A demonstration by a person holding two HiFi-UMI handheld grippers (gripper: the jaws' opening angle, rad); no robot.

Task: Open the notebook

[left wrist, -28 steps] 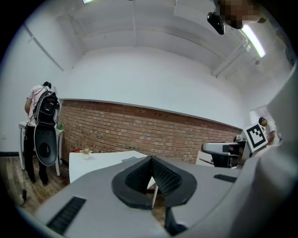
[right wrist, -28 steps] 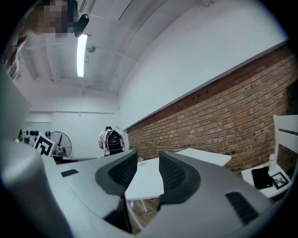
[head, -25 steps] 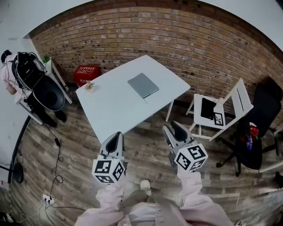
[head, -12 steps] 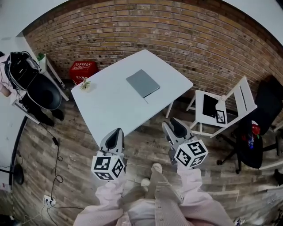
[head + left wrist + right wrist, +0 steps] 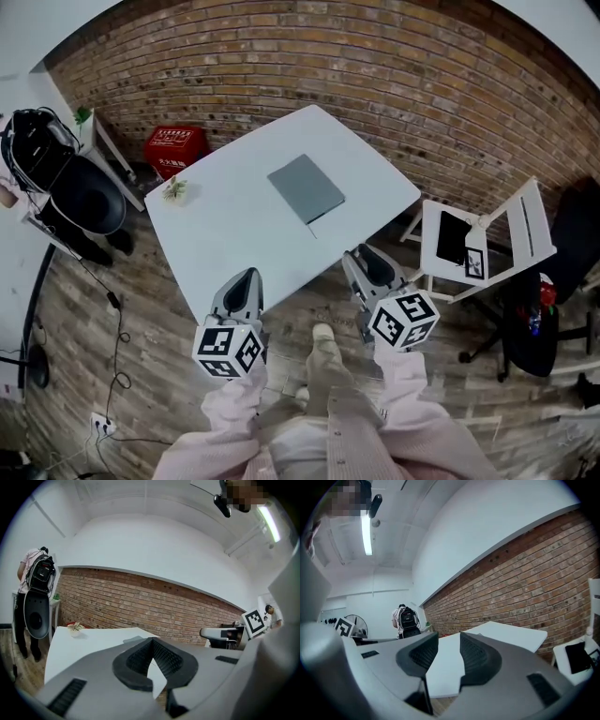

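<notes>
The left gripper (image 5: 151, 640) has its two dark pads pressed together at the tips, with nothing between them. The right gripper (image 5: 449, 637) has its pads parted, and only bare tabletop shows through the gap. Both hang low in the head view, short of the near edge of the white table (image 5: 234, 234) and over the wooden floor (image 5: 94, 347). Pale pink sleeves (image 5: 230, 422) run back from them to the bottom of the frame.

The closed grey notebook (image 5: 306, 187) lies flat on the table, right of centre and well apart from both grippers. A small potted plant (image 5: 174, 190) sits near the table's left corner. Beyond it a brick wall (image 5: 394, 75) curves across the top, with a red crate (image 5: 175, 150) at its foot. A white folding chair (image 5: 487, 239) stands at the right.

Only the gripper views show the white ceiling and its strip light (image 5: 366, 531). The left gripper view also shows a person with a backpack (image 5: 40, 571) standing at its left edge.
</notes>
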